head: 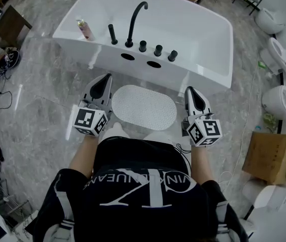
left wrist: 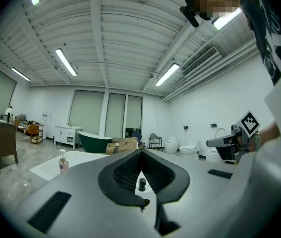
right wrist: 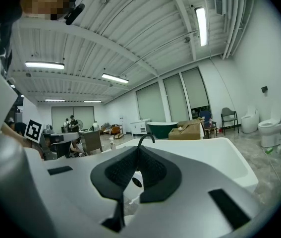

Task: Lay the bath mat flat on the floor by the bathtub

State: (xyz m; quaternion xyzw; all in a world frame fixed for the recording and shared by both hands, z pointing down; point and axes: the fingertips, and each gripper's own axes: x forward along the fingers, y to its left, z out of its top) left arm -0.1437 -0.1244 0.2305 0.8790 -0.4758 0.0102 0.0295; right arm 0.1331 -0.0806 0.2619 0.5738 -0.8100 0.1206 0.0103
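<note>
Your left tool [head: 107, 78] is clenched on nothing: in the left gripper view its two dark pads meet at the tips [left wrist: 140, 152], and only the hollow between them shows through. Your right tool [head: 189, 89] is likewise clenched and empty, its tips closed together in the right gripper view [right wrist: 139, 148]. In the head view both tools point away from you toward the bathtub [head: 203, 39], the left tool at the mat's left end and the right tool at its right end, neither one touching it.

The bath mat [head: 144, 107] lies between them, a white oval spread flat on the floor [head: 42, 84], its far edge just beside the bathtub's front wall. The toes of your white shoes [head: 115, 131] sit at the mat's near edge.

On the bathtub's near rim stands a black faucet [head: 135, 21] with a row of black knobs to its right, and a bottle [head: 83, 29] stands near the rim's left corner; the left gripper view shows that bottle too [left wrist: 63, 161]. Off toward the floor's right edge are white toilets [head: 279, 102] and a cardboard box [head: 269, 158], well apart from the mat.
</note>
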